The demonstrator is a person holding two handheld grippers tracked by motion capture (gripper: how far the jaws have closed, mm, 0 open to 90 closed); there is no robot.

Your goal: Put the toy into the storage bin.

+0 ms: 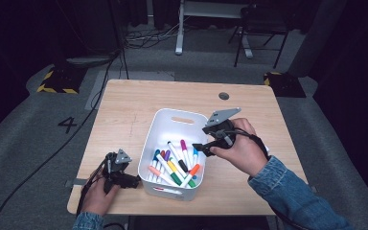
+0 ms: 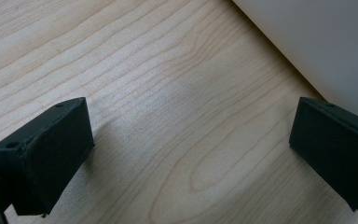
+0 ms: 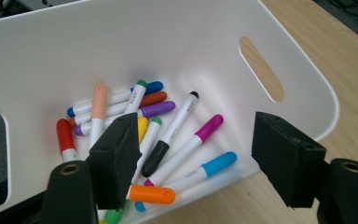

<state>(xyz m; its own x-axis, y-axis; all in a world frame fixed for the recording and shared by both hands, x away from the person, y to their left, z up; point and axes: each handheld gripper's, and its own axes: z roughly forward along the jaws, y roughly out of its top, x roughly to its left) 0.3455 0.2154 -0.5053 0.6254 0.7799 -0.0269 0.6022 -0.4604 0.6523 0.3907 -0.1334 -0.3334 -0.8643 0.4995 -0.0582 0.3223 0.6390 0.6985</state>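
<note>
- white plastic rectangular bin [image 1: 159, 128] with slotted handles stands near the middle of the pale wooden bench [image 1: 124, 110] in the high view; a heap of coloured capped marker pens [image 1: 176, 167] lies in its near half.
- in the same view the right hand-held gripper [image 1: 197, 148] hangs over the bin's right rim, gripped by a hand in a blue denim sleeve [image 1: 287, 191]; the left hand-held gripper [image 1: 135, 179] rests low on the bench just beside the bin's near left wall.
- left gripper view: the left hand-held gripper [image 2: 186, 149] has its black jaws wide apart with bare wood grain between them, holding nothing; the bin's white wall [image 2: 326, 42] stands beyond the right-hand jaw in that view.
- right gripper view: the right hand-held gripper [image 3: 193, 161] has its jaws spread wide and holds nothing, looking down into the bin [image 3: 74, 51]; the marker pens [image 3: 144, 126] lie below on the bin floor, among them a pen with a magenta cap [image 3: 208, 127], one with a light blue cap [image 3: 219, 163] and one with an orange cap [image 3: 151, 193].
</note>
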